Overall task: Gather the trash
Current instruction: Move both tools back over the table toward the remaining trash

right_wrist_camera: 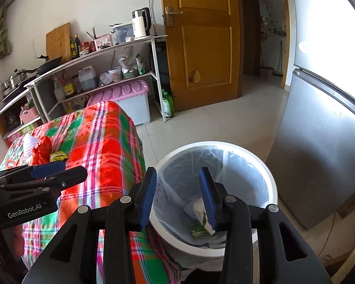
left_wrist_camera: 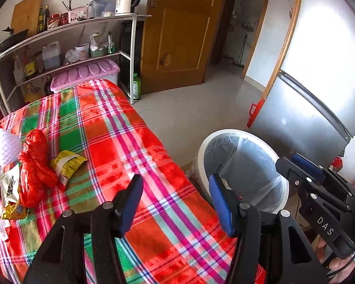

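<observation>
Over the bin [right_wrist_camera: 215,146], both tongs gape empty; table's trash [left_wrist_camera: 35,165] partly cropped.

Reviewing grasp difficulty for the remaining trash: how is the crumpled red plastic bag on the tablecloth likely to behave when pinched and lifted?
The red plastic bag looks thin and crumpled, so probably floppy and very light. Its glossy film may slip between the fingers. It lies against the yellow wrapper, which might get dragged along.
</observation>
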A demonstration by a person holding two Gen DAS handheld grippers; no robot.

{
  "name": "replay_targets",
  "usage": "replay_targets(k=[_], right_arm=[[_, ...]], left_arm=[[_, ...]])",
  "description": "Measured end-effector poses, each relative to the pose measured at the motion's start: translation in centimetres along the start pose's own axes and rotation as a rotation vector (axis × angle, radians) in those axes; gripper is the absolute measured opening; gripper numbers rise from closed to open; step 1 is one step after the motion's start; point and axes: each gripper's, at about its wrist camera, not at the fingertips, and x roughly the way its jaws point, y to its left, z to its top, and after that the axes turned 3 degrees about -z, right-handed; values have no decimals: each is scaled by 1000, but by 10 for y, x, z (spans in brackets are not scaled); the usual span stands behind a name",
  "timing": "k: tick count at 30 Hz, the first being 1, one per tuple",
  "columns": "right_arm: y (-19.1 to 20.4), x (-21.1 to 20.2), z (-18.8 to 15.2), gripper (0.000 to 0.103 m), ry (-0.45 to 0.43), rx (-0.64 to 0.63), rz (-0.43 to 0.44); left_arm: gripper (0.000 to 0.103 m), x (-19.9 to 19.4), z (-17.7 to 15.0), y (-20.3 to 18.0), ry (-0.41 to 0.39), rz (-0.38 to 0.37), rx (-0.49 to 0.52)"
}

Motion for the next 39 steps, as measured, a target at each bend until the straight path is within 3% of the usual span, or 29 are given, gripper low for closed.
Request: replay_targets(k=[7,11,20,33,39], right_arm=[[41,-4,1,49,-17,-47,57],[62,-4,1,49,-20,-57,91],[113,5,2,51,-33,-134,151],[190,19,1,51,-39,-250,264],[219,30,-1,51,-23,-301,306]], left_arm=[[63,-28,-9,33,-55,43,-46],[63,-40,-16,55,-69,68,-85],[68,-67,-37,111,-103,212,-176],[74,-101,-69,182,-142,355,-290],[76,-112,-82,213,-150,388,-355]])
